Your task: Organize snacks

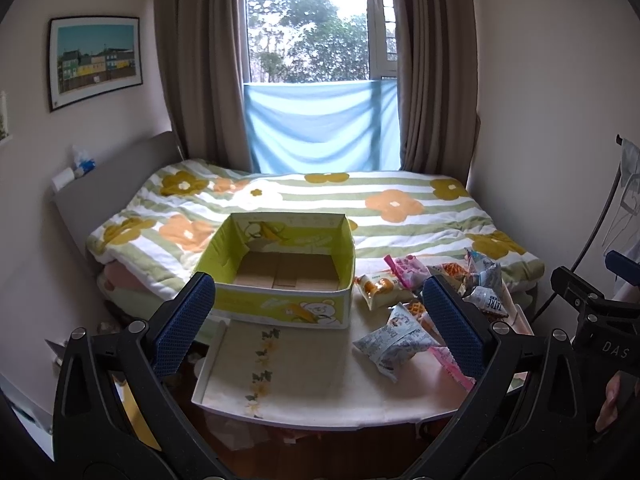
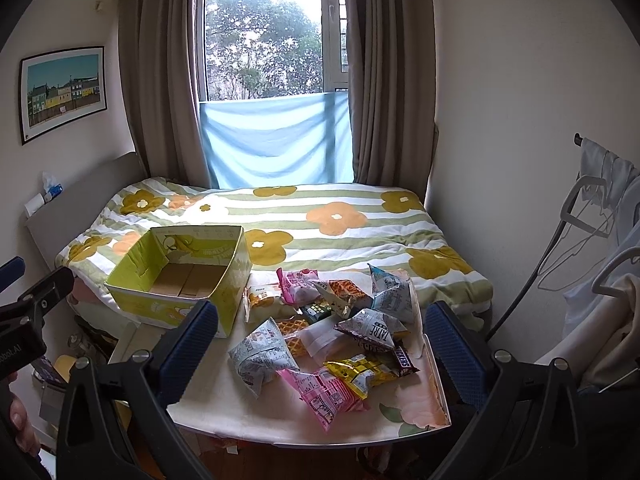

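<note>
An open, empty yellow-green cardboard box (image 1: 280, 308) (image 2: 136, 300) stands at the table's far left, against the bed. A heap of snack packets (image 2: 332, 332) (image 1: 404, 320) lies to its right: grey-blue pouches (image 2: 260, 356), pink wrappers (image 2: 324, 396), a yellow packet (image 2: 360, 372), a Snickers bar (image 2: 404, 360) and waffle packs (image 2: 292, 330). My left gripper (image 1: 316, 320) hovers open before the box with nothing between its fingers. My right gripper (image 2: 320, 344) hangs open over the snack heap, above it and holding nothing.
The small table (image 1: 280, 396) has a cream floral cover and its near edge faces me. Behind it lies a bed (image 2: 320, 224) with a flowered quilt under a curtained window. Clothes on hangers (image 2: 600, 240) crowd the right side. Clutter sits on the floor (image 2: 60, 364) at left.
</note>
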`<state>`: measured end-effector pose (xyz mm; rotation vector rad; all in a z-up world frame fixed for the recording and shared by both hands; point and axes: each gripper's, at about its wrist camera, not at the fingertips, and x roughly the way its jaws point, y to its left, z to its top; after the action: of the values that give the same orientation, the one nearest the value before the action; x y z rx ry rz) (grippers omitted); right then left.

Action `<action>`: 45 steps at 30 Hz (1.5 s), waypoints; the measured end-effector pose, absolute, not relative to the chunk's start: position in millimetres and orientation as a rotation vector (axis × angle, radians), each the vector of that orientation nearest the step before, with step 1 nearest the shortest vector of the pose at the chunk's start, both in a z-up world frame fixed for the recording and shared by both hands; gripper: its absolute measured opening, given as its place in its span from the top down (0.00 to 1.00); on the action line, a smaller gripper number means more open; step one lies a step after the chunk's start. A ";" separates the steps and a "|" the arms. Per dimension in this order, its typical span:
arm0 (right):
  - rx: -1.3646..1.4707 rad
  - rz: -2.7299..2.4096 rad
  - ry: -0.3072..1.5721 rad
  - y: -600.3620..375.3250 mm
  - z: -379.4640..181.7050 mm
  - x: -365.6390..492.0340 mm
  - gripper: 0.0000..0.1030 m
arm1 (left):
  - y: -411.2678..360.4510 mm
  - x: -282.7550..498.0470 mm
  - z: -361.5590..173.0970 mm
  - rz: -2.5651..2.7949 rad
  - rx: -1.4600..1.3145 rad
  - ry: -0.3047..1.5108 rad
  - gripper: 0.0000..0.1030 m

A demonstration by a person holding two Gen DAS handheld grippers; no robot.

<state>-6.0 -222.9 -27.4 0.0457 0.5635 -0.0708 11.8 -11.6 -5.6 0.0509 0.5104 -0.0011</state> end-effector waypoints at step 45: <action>0.090 -0.075 0.704 -267.8 -73.5 6.7 0.00 | -48.3 37.9 -58.4 -0.111 0.065 0.655 0.00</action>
<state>6.7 -267.8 -73.5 0.0898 0.7037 -0.0751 37.9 -48.3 -58.4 0.0646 0.6548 -0.1106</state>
